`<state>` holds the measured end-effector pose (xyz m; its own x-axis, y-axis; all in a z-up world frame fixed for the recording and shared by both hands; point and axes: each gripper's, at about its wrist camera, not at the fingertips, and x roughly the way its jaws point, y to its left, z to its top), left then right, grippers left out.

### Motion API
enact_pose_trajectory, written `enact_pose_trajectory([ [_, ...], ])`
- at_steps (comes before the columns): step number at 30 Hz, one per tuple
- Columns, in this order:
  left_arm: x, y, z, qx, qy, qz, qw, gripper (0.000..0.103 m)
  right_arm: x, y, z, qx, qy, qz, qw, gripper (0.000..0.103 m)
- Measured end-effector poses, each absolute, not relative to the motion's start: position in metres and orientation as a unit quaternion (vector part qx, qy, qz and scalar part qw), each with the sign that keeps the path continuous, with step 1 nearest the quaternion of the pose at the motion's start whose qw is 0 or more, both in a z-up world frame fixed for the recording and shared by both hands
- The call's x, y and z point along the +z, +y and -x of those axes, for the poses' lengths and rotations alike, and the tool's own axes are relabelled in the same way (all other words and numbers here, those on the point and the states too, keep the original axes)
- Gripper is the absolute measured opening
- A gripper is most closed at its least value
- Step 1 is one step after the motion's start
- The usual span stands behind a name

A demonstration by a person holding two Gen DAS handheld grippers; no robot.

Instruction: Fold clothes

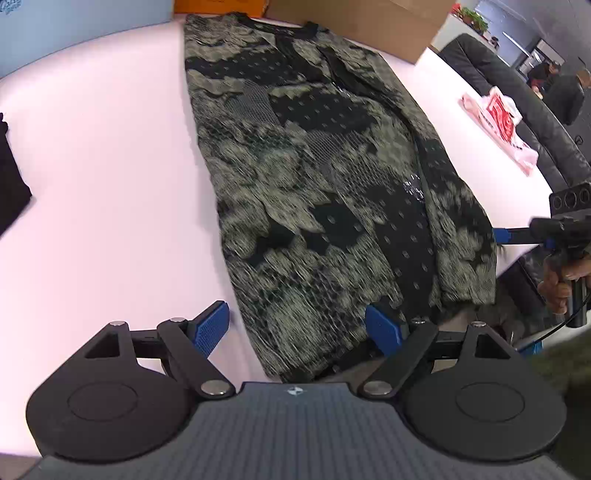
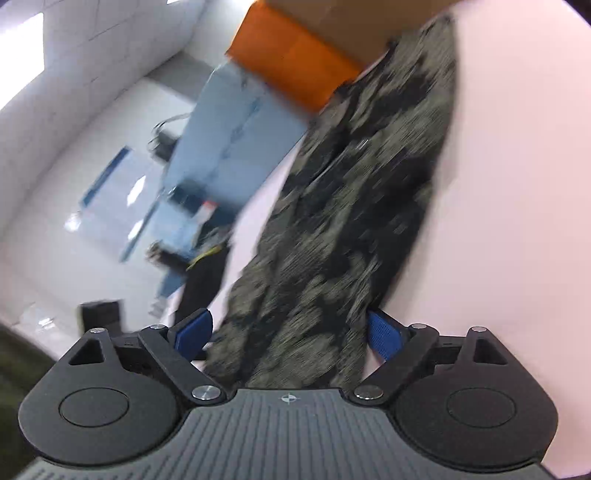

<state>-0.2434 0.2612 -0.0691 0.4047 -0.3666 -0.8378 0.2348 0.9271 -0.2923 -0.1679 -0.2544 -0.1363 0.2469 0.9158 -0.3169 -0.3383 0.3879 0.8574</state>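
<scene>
The garment (image 1: 314, 177), a dark knit with a pale green pattern, lay lengthwise on the pale pink table (image 1: 103, 155), its hem at the near edge and its neckline at the far edge. Your left gripper (image 1: 297, 328) stood wide, its blue pads (image 1: 210, 328) on either side of the near hem. Your right gripper (image 2: 290, 332) was also spread wide around the hem at the garment's right side; that view was blurred. Farther back, a black cloth (image 1: 9, 177) sat at the left edge, a pink and red bag (image 1: 498, 122) near the right edge, and an orange box (image 2: 291, 70) and a cardboard box (image 1: 369, 26) along the far edge.
</scene>
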Motion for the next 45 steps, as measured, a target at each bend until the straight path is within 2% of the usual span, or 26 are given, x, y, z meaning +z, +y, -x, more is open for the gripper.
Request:
enact_pose_trajectory([
  [4,-0.071,0.252,0.247,-0.177,0.523,0.050,0.832,0.076,-0.135,-0.256,0.184,0.454,0.455,-0.343,0.685,0.089],
  [5,-0.071,0.249,0.247,-0.174,0.525,0.043,0.832,0.064,-0.136,-0.257,0.188,0.444,0.459,-0.349,0.686,0.085],
  [6,-0.071,0.246,0.247,-0.171,0.526,0.029,0.833,0.044,-0.135,-0.255,0.191,0.428,0.466,-0.341,0.696,0.080],
  [7,-0.070,0.242,0.247,-0.167,0.527,0.014,0.833,0.035,-0.135,-0.254,0.194,0.412,0.472,-0.330,0.706,0.059],
  [8,-0.070,0.239,0.247,-0.164,0.528,-0.001,0.833,0.018,-0.136,-0.251,0.195,0.396,0.485,-0.318,0.712,0.030],
  [9,-0.069,0.239,0.246,-0.167,0.528,-0.006,0.832,0.006,-0.139,-0.250,0.196,0.387,0.496,-0.311,0.713,0.017],
  [10,-0.067,0.238,0.246,-0.170,0.529,-0.010,0.831,0.004,-0.142,-0.249,0.198,0.378,0.507,-0.305,0.712,0.007],
  [14,-0.055,0.236,0.237,-0.192,0.527,-0.023,0.827,0.002,-0.154,-0.256,0.192,0.392,0.504,-0.368,0.676,0.006],
  [19,-0.018,0.233,0.199,-0.213,0.481,-0.014,0.850,0.002,-0.149,-0.268,0.163,0.420,0.442,-0.486,0.625,0.006],
  [23,0.014,0.233,0.134,-0.217,0.412,-0.013,0.885,0.002,-0.136,-0.274,0.108,0.427,0.375,-0.543,0.618,0.006],
  [25,0.019,0.233,0.105,-0.190,0.403,-0.018,0.895,0.002,-0.129,-0.277,0.070,0.426,0.349,-0.556,0.623,0.006],
  [26,0.021,0.233,0.091,-0.177,0.399,-0.021,0.899,0.005,-0.125,-0.278,0.052,0.425,0.335,-0.563,0.625,0.006],
  [27,0.024,0.233,0.076,-0.163,0.395,-0.023,0.904,0.014,-0.122,-0.278,0.030,0.417,0.327,-0.561,0.636,0.006],
  [28,0.026,0.233,0.062,-0.149,0.391,-0.026,0.908,0.023,-0.123,-0.280,0.011,0.389,0.329,-0.562,0.652,0.008],
  [29,0.029,0.233,0.048,-0.135,0.387,-0.028,0.912,0.038,-0.123,-0.283,-0.008,0.359,0.332,-0.562,0.667,0.009],
  [30,0.031,0.233,0.033,-0.122,0.383,-0.031,0.915,0.038,-0.128,-0.287,-0.025,0.328,0.329,-0.577,0.671,0.013],
  [32,0.036,0.233,0.005,-0.094,0.374,-0.036,0.922,0.040,-0.121,-0.297,-0.044,0.292,0.328,-0.579,0.688,0.044],
  [34,0.041,0.233,-0.024,-0.066,0.365,-0.041,0.928,0.048,-0.106,-0.306,-0.059,0.279,0.329,-0.564,0.704,0.051],
  [35,0.043,0.232,-0.038,-0.052,0.360,-0.044,0.930,0.055,-0.094,-0.310,-0.065,0.288,0.332,-0.547,0.713,0.060],
  [37,0.055,0.231,-0.052,-0.038,0.339,-0.070,0.938,0.057,-0.061,-0.316,-0.075,0.304,0.340,-0.489,0.744,0.070],
  [40,0.088,0.226,-0.049,-0.033,0.282,-0.137,0.949,0.066,-0.002,-0.313,-0.096,0.327,0.335,-0.402,0.787,0.072],
  [43,0.130,0.219,-0.046,-0.023,0.219,-0.193,0.956,0.072,0.069,-0.318,-0.114,0.345,0.306,-0.336,0.821,0.081],
  [45,0.155,0.216,-0.045,-0.015,0.180,-0.226,0.957,0.080,0.120,-0.316,-0.127,0.360,0.282,-0.288,0.842,0.083],
])
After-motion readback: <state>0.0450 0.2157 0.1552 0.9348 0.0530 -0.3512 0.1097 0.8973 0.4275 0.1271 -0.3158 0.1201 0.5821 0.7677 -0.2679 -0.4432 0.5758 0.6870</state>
